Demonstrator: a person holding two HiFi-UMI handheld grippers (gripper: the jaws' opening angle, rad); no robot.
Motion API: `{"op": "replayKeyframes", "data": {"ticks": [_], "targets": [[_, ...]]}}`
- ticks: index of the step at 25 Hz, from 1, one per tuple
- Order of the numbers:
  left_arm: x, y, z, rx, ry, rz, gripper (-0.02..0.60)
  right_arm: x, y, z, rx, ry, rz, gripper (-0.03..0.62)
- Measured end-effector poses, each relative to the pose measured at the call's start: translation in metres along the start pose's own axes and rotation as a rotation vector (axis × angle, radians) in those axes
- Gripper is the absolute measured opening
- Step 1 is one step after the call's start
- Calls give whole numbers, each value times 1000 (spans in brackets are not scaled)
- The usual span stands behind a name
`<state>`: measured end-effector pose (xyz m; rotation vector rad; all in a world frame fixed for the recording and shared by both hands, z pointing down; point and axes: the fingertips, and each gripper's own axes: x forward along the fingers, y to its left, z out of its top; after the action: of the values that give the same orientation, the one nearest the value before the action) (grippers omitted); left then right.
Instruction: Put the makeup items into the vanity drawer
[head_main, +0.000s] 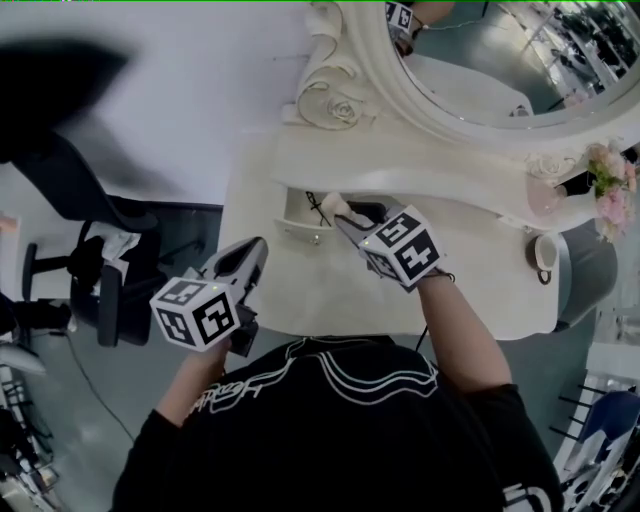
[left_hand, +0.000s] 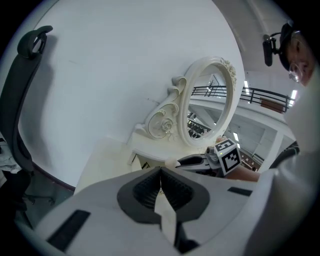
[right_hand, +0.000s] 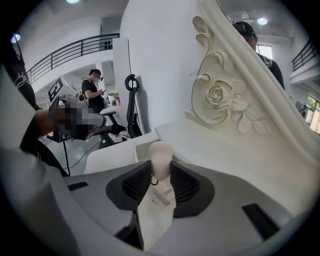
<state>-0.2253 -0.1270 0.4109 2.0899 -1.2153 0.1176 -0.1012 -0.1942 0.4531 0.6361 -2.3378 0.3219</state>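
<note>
This is looking like a staged bedroom corner set up inside an open office or studio hall. A carved white vanity table (head_main: 300, 295) with an oval mirror (head_main: 500, 70) is standing against a bare white wall. Left of the vanity table a black office chair (head_main: 75, 185) is sitting on grey floor (head_main: 90, 400). Beyond the vanity table a balcony railing (right_hand: 75, 47) is running overhead and a person (right_hand: 93, 90) is standing among desks.

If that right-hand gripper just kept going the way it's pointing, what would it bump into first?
Most likely the open vanity drawer, just beyond its tips. The pale makeup item clamped in the right gripper sticks out ahead, so it would touch first, though depth is hard to judge.
</note>
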Motion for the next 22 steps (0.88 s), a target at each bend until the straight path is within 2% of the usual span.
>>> {"op": "replayKeyframes", "data": {"ticks": [5, 10, 13, 16, 22], "targets": [[-3, 11, 4, -25, -16, 17, 23, 15, -4, -4, 14, 32, 23, 141], [0, 18, 2, -46, -13, 22, 23, 17, -4, -4, 51, 19, 44, 152], [3, 18, -1, -50, -3, 15, 23, 16, -1, -2, 44, 7, 50, 197], [6, 15, -3, -46, 7, 6, 23, 11, 0, -2, 39, -10, 49, 221], [14, 5, -3, -31, 16, -9, 23, -11, -10, -7, 37, -49, 15, 224]]}}
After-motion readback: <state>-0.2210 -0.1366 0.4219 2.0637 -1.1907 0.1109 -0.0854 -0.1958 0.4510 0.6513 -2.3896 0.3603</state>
